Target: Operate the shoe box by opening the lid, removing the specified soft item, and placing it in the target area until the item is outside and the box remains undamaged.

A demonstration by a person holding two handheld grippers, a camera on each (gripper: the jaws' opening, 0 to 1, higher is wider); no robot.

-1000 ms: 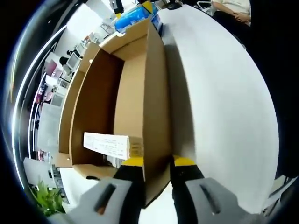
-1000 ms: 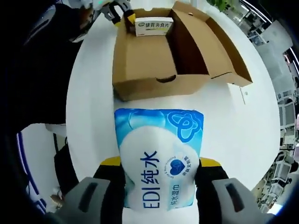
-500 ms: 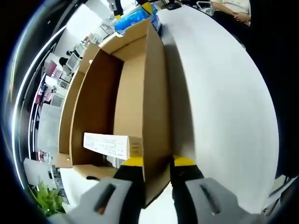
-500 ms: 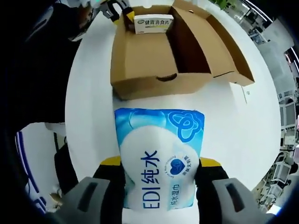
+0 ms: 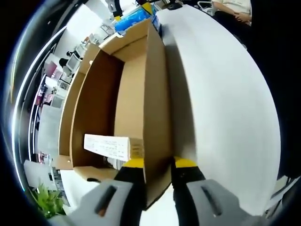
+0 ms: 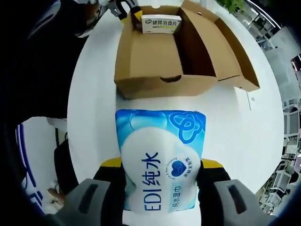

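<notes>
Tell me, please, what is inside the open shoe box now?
Inside the shoe box, a white carton with green print lies against the far end wall. The rest of the floor looks bare. In the left gripper view, the carton hides something pale beneath it; I cannot identify it.

In the right gripper view, the right gripper [image 6: 160, 176] clamps a blue-and-white pack of wet wipes [image 6: 161, 157] between its yellow-tipped jaws, the pack printed with "EDI" and Chinese characters and a blue heart. The pack sits in front of the open cardboard shoe box [image 6: 155, 66], which rests on the white table [image 6: 235, 136]; the pack's far edge lies just beside the box's near wall, which has a small finger notch in its top edge. The lid [image 6: 225, 52] is folded open to the right. At the box's far end lies a small white-and-yellow medicine carton [image 6: 162, 23]. The left gripper [image 6: 123, 9] grips the box's far wall.
</notes>
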